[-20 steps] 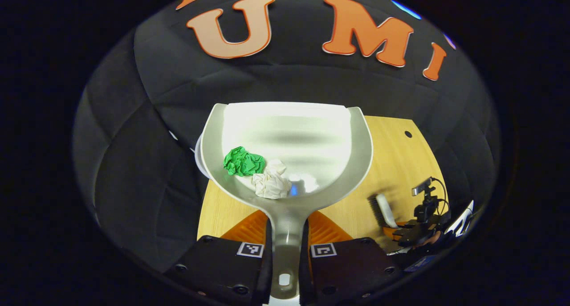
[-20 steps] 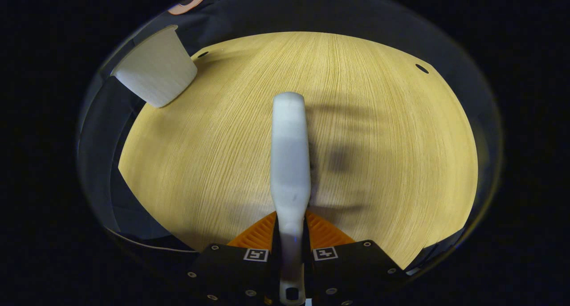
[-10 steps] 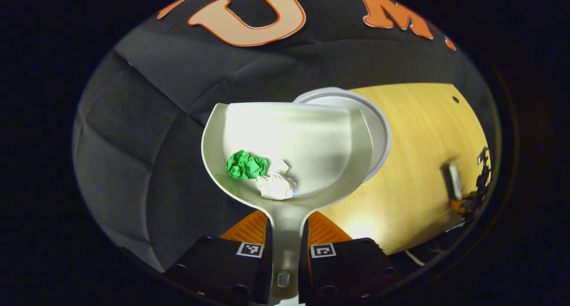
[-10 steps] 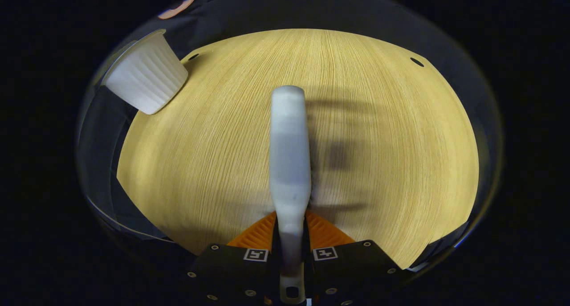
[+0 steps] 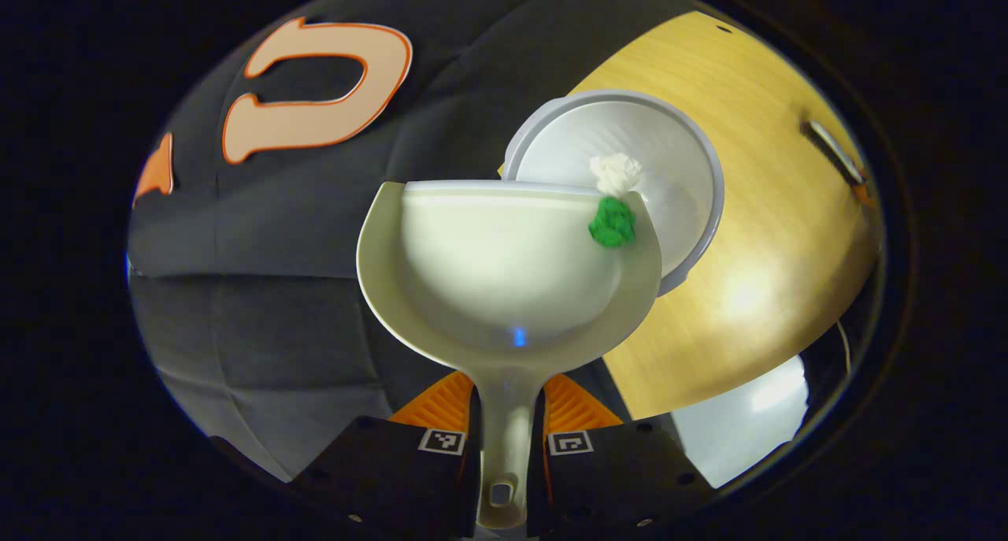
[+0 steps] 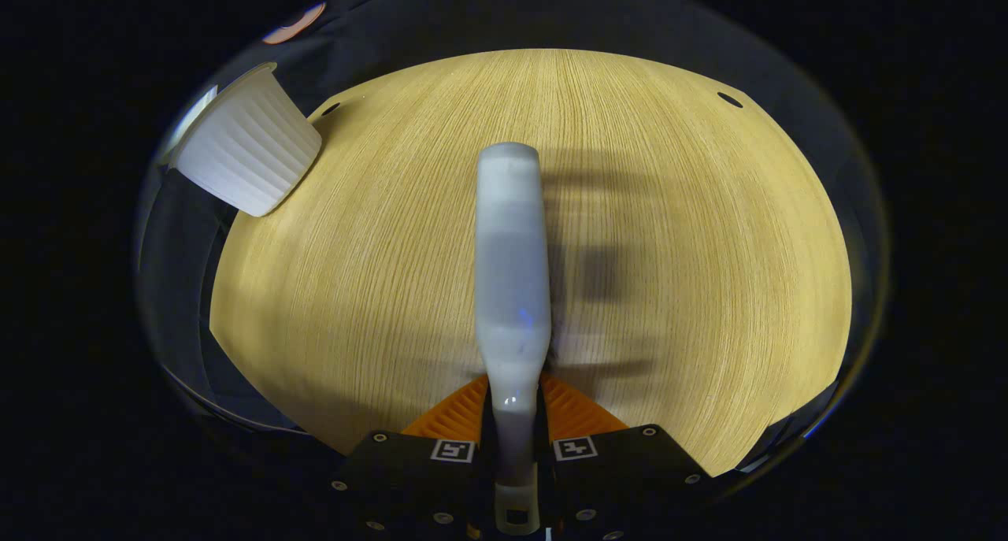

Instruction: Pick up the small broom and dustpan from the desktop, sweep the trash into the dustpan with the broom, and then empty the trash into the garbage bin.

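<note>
In the left gripper view my left gripper point(image 5: 507, 415) is shut on the handle of the pale dustpan point(image 5: 504, 273), which is rolled over the open white garbage bin point(image 5: 685, 159). A green paper ball point(image 5: 612, 223) sits at the pan's right front corner. A white paper ball point(image 5: 616, 172) is past the pan's lip, over the bin's inside. In the right gripper view my right gripper point(image 6: 513, 415) is shut on the white broom point(image 6: 512, 265), held above the wooden desktop point(image 6: 378, 273). The broom point(image 5: 835, 151) with the other gripper appears small at the far right of the left gripper view.
The ribbed white garbage bin point(image 6: 240, 159) stands at the desktop's far left corner in the right gripper view. The desktop point(image 5: 764, 234) carries small dark holes point(image 6: 729, 99) near its far edge. A pale floor patch point(image 5: 748, 415) lies beyond the desk's edge.
The left gripper has rolled the dustpan over the bin. Both paper balls slid from the pan's rear left to its right front corner, the white one passing the lip. The broom barely moved.
</note>
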{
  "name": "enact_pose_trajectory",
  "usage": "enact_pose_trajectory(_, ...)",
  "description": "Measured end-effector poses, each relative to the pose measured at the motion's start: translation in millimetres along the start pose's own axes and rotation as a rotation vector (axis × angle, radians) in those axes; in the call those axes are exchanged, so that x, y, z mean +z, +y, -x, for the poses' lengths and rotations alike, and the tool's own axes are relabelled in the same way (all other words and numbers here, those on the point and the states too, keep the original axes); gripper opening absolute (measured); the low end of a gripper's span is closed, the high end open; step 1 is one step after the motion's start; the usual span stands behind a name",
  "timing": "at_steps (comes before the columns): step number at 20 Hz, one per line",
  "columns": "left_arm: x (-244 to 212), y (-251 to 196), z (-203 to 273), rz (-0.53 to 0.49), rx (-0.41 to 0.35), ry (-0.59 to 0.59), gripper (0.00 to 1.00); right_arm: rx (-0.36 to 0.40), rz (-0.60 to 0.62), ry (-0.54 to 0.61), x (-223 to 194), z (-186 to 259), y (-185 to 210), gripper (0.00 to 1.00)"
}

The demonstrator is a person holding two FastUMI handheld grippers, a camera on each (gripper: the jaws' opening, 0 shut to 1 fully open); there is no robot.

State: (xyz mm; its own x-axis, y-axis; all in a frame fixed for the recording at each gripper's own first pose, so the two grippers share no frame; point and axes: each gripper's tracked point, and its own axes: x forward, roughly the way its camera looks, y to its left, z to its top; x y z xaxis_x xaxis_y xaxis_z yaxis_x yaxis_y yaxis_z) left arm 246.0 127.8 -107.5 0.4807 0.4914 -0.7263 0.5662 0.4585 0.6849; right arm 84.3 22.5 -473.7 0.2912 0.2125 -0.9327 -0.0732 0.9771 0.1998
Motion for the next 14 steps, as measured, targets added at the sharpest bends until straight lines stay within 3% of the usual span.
enact_pose_trajectory(4, 21, 6, -11, -0.166, 0.092, -0.009, 0.24, -0.006, -0.008, 0.001, 0, 0, 0, 0.22)
enact_pose_trajectory(7, 20, 3, -6, -0.188, 0.127, -0.013, 0.24, -0.005, -0.006, 0.001, 0, 1, 0, 0.22)
enact_pose_trajectory(10, 19, 0, -16, -0.094, 0.105, -0.006, 0.24, -0.008, -0.009, -0.003, 0, 1, 0, 0.22)
enact_pose_trajectory(14, 18, -14, -25, 0.119, 0.037, -0.034, 0.24, -0.006, -0.016, -0.013, 2, 3, 0, 0.22)
